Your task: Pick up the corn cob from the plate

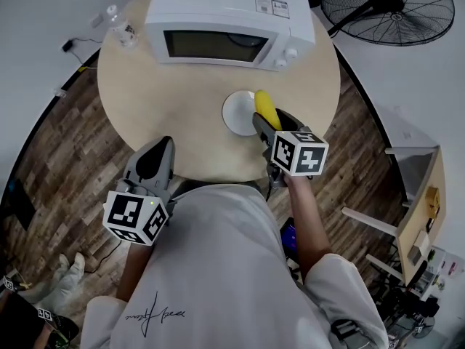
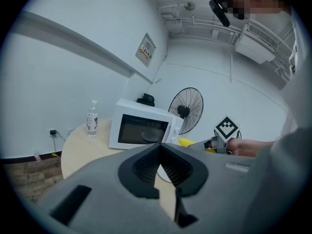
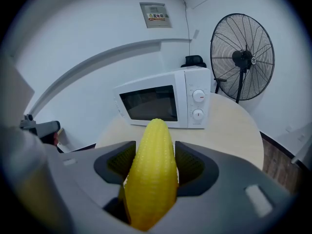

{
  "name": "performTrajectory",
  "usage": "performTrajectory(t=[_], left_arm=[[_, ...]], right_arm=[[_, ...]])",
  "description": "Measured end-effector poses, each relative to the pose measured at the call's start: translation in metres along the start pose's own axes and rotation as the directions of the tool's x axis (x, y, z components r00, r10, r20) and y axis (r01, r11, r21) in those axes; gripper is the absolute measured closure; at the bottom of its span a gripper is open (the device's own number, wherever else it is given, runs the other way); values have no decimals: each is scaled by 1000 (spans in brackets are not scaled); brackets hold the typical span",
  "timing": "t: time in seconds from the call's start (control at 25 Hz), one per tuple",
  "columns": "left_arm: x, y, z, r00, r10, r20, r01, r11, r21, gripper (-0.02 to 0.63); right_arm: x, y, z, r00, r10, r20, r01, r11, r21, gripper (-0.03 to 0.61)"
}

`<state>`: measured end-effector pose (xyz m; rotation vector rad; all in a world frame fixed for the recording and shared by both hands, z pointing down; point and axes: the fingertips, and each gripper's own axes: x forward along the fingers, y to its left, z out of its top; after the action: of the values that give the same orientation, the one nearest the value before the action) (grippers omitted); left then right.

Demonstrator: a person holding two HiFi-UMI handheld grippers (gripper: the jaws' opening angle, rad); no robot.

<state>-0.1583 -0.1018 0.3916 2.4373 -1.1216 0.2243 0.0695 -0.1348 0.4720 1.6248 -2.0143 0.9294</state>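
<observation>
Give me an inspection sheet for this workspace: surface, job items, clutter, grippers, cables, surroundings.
Surface: round table, pale top.
Job's things: corn clamped between the right jaws, by the plate's edge; white plate with nothing else seen on it.
Clutter: microwave, door shut; bottle near the table edge.
Grippers: right gripper shut on corn; left gripper shut, empty, held off the table's near edge.
Cables: plug with its lead at the wall.
Surroundings: fan, wood floor.

The corn cob (image 3: 151, 174) looks like knobbly, slightly glossy yellow plastic. The fingers (image 3: 119, 164) are matt grey plastic, ribbed inside. The table (image 1: 145, 93) is smooth pale wood, the floor (image 1: 65, 144) dark wooden planks.
</observation>
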Motion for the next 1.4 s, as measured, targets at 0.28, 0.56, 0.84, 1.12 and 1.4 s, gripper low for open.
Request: performTrajectory(t=[0.28, 0.56, 0.84, 1.12, 1.4], left_arm=[[5, -7, 1, 1000, -10, 3, 10, 1000, -4, 615], [8, -12, 1, 1000, -8, 3, 8, 1000, -5, 615], [13, -23, -2, 1000, -19, -12, 19, 1000, -2, 615], [14, -28, -4, 1000, -4, -9, 4, 1000, -20, 615], [13, -34, -6, 1000, 5, -5, -5, 1000, -25, 615]], right_arm=[[-13, -4, 6, 999, 5, 41, -6, 1000, 21, 311], [-31, -10, 11, 996, 10, 91, -15, 999, 51, 311], [-51, -19, 19, 991, 19, 135, -28, 998, 64, 311], [-69, -20, 23, 985, 51, 167, -59, 997, 43, 311], [-86, -21, 22, 978, 59, 200, -70, 996, 49, 311]])
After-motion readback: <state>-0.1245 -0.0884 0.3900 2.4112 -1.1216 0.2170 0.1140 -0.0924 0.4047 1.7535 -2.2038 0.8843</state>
